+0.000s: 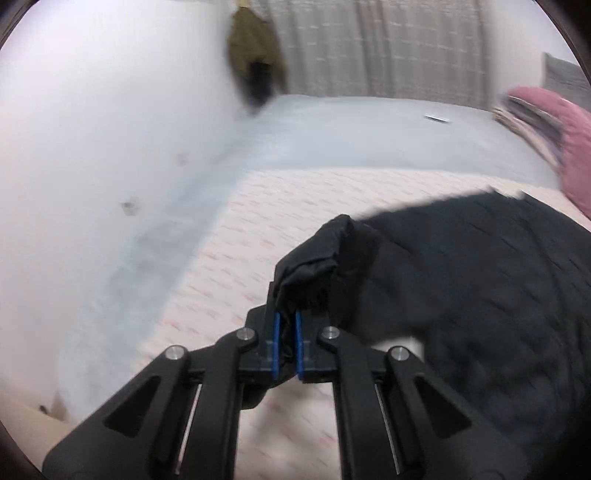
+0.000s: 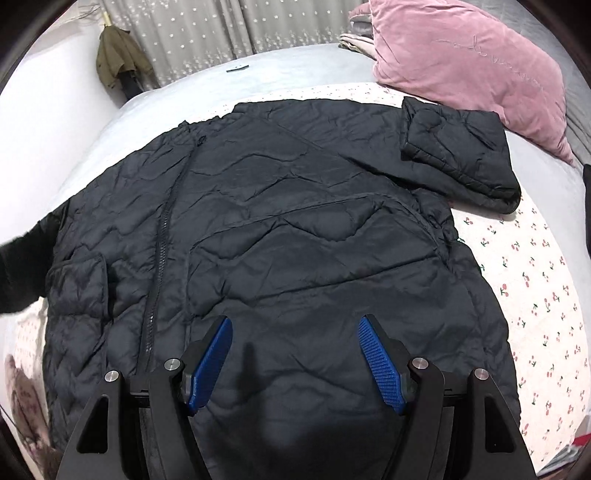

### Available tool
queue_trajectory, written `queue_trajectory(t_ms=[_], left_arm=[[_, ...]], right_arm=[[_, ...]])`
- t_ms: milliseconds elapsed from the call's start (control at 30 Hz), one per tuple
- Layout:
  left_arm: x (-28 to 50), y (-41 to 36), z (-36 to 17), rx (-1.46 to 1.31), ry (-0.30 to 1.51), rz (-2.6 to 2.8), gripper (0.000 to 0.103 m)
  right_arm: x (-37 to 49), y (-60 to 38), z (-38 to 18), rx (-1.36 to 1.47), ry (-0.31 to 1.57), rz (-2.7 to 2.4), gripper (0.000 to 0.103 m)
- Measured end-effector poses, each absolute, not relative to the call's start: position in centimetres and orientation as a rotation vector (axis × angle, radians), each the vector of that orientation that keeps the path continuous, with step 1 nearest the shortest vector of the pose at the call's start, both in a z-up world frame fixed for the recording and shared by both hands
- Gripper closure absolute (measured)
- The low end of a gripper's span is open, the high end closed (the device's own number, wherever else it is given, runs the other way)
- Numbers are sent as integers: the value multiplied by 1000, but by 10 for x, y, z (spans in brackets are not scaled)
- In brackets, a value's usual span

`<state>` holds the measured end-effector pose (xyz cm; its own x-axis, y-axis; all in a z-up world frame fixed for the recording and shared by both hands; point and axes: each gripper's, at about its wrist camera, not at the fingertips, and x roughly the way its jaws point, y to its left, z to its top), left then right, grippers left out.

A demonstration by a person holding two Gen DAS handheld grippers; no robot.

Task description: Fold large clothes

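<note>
Grey curtains [image 2: 207,29] are hung behind a bed [image 2: 295,70] whose grey cover is overlaid with a pale cherry-print sheet [image 2: 532,280]. On this sheet a black quilted jacket [image 2: 280,221] is spread flat, front up, with its zipper [image 2: 162,251] running diagonally down the left part of the right wrist view. One sleeve [image 2: 461,155] is seen folded back on itself at the far right of the jacket, just in front of a pink velvet pillow [image 2: 465,62]. An olive garment [image 2: 118,59] is hung near the curtains at the far left.

The right claw [image 2: 295,363] is held wide above the near part of the jacket, its blue pads [image 2: 380,365] well apart and nothing between them. The left claw [image 1: 288,343] is seen pinched narrow on a bunched end of the jacket's black fabric [image 1: 317,258], which rises from between the blue pads above the sheet. Much of the left wrist view is blurred.
</note>
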<state>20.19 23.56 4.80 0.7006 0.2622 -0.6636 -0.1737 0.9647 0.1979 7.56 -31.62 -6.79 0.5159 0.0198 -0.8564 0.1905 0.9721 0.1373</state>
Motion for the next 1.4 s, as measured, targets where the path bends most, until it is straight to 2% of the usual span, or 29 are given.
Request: queue_trajectory(t_ms=[167,233,300,333,400,433,467,733,900,933,967,1033,1233,1400], left_arm=[[257,296,41,180,716,517,94],[280,324,27,169,764,629,89],[288,337,18,118,806,656,88],[290,337,14,95,810,645,83],[296,320,7,83,810,599,60],[292,305,1,83,812,566,45],[293,289,-5,76,811,496,41],[330,193,-71,-39,906,81,34],[337,192,-121,1,982,149,34],[338,196,-129,-5,982,160,32],[334,206,-133,-24,960,167,23],[324,220,-133,-39,943,191,17],[319,234,-136,-54,943,192,16],[316,225,-130,-16,953,204,16]], right_arm=[[82,-316,-70,199,1036,-111,31],[85,-318,-69,197,1042,-115,31],[87,-321,-67,190,1046,-120,31],[88,-322,-65,182,1046,-121,31],[91,-323,-60,164,1045,-126,31],[93,-323,-58,159,1046,-127,31],[97,-323,-56,154,1048,-126,31],[152,-286,-53,106,1028,-11,31],[204,-289,-69,105,971,11,31],[216,-299,-76,101,969,-19,31],[228,-315,-84,103,973,-56,31],[244,-347,-97,127,996,-128,31],[246,-467,-112,325,975,-193,33],[224,-551,-109,191,1028,-538,33]])
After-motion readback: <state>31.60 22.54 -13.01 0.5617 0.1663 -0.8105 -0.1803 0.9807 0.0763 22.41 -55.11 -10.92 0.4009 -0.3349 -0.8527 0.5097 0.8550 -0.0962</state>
